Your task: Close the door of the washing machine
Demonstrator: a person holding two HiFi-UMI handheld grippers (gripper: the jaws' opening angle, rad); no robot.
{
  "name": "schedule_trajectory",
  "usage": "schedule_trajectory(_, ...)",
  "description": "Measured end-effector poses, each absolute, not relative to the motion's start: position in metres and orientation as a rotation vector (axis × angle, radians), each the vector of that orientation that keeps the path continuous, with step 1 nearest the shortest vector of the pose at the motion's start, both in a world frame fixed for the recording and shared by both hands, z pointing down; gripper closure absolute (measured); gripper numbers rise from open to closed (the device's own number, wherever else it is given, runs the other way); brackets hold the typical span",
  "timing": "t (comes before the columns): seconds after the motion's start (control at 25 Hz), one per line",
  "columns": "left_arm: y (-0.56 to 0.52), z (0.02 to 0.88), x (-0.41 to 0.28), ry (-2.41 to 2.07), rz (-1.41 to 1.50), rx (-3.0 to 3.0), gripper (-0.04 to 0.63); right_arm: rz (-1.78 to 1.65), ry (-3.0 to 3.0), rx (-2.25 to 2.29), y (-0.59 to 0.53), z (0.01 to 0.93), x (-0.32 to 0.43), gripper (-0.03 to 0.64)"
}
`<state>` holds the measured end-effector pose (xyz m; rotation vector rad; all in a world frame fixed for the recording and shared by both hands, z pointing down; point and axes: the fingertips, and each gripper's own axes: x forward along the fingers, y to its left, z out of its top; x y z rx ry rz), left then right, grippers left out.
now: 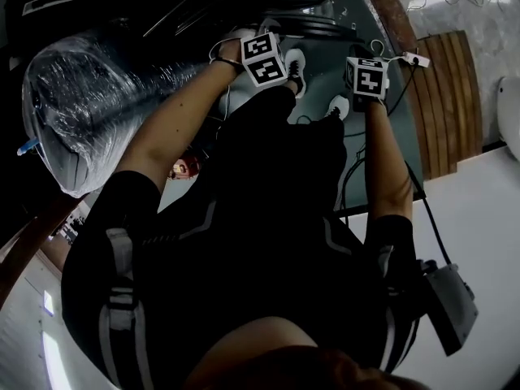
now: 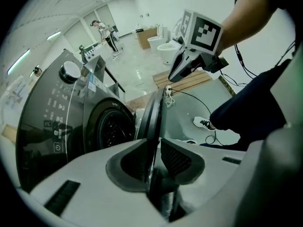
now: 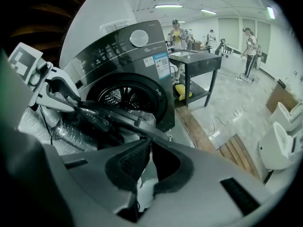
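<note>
Left gripper [image 2: 154, 148] jaws pinch the rim of the door [image 2: 154, 112], standing open from the washing machine [image 2: 61, 122]; right gripper [image 3: 147, 148] jaws are pressed together, empty. Risk: the thin rim may slip out mid-swing, leaving the door ajar.

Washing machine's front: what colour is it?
The washing machine front is dark grey, clearest in the right gripper view.
</note>
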<state>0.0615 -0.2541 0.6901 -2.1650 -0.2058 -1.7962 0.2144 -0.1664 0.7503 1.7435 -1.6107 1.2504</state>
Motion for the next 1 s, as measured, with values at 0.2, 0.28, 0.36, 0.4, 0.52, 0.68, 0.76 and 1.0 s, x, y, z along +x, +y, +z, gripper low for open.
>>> schedule_trajectory(0.2, -0.266, 0.690, 0.069, -0.167, -1.863, -2.134, 0.520, 1.317, -1.602, 1.729, -0.187, 0.775, 0.217, 0.595)
schedule_trajectory(0.28, -0.272, 0.689, 0.072, -0.145, -1.871, -2.134, 0.520, 1.324, -1.608, 1.729, -0.196, 0.781, 0.218, 0.595)
schedule_trajectory(0.36, -0.277, 0.689, 0.074, -0.125, -1.868, -2.158, 0.520, 1.329, -1.605, 1.740, -0.204, 0.786, 0.221, 0.595)
schedule_trajectory(0.4, -0.278, 0.689, 0.075, -0.114, -1.869, -2.169, 0.520, 1.334, -1.603, 1.748, -0.208, 0.788, 0.223, 0.595)
schedule_trajectory(0.52, -0.284, 0.689, 0.078, -0.068, -1.900, -2.183, 0.520, 1.331, -1.591, 1.764, -0.219, 0.794, 0.230, 0.595)
schedule_trajectory(0.68, -0.293, 0.689, 0.080, -0.021, -1.936, -2.195, 0.522, 1.310, -1.548, 1.786, -0.234, 0.796, 0.237, 0.595)
schedule_trajectory(0.76, -0.298, 0.688, 0.081, 0.007, -1.920, -2.209, 0.522, 1.311, -1.553, 1.793, -0.242, 0.797, 0.237, 0.597)
schedule_trajectory(1.0, -0.309, 0.688, 0.085, 0.058, -1.927, -2.287, 0.522, 1.341, -1.542, 1.824, -0.264, 0.796, 0.238, 0.601)
